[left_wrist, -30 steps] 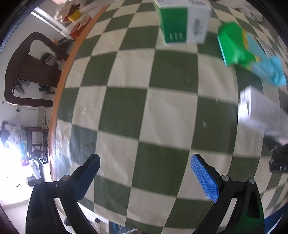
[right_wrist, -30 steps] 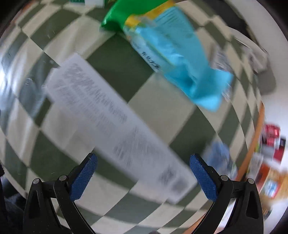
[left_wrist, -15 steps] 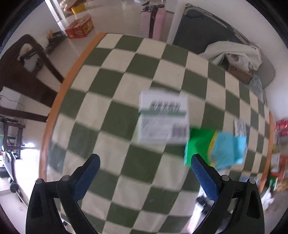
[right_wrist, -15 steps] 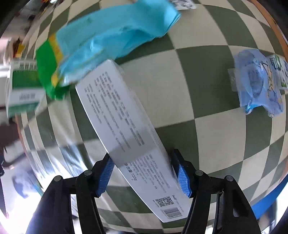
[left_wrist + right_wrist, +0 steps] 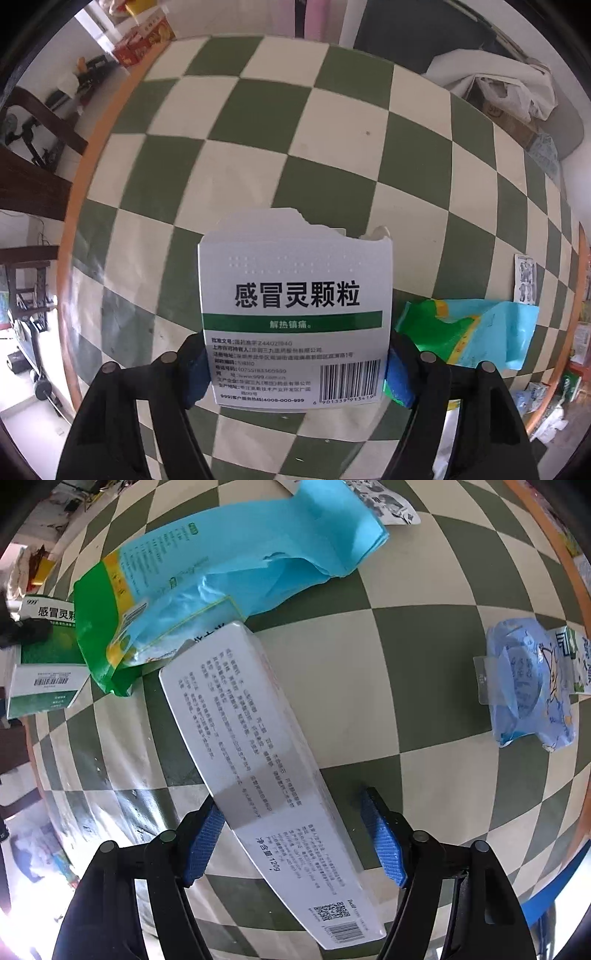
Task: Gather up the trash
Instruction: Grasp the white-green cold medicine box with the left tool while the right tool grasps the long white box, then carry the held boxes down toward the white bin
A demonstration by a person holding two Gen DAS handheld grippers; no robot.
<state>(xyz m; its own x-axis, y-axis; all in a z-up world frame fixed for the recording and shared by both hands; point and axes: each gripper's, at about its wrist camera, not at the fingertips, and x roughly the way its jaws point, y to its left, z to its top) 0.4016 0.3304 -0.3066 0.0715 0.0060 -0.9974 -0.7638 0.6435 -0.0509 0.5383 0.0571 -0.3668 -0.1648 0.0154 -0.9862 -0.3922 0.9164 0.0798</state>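
My left gripper [image 5: 295, 373] is shut on a white and green medicine box [image 5: 295, 317] with a torn top, on the green and cream checkered table [image 5: 295, 140]. The same box shows in the right wrist view [image 5: 40, 664] at far left. My right gripper [image 5: 291, 838] straddles a long white box [image 5: 258, 746] lying diagonally; the left pad touches it, the right pad stands apart. A crumpled blue and green bag [image 5: 207, 565] lies beyond the long box, and shows in the left wrist view [image 5: 469, 336] to the right of the medicine box.
A light blue wrapper [image 5: 528, 679] lies at the right near the table's orange rim [image 5: 554, 554]. A printed sachet [image 5: 388, 498] lies at the far edge, also in the left wrist view [image 5: 524, 280]. A dark chair [image 5: 33, 155] stands left of the table.
My left gripper has come to the medicine box and closed on it. My right gripper has come round the long white box, narrowed, then opened slightly on its right side.
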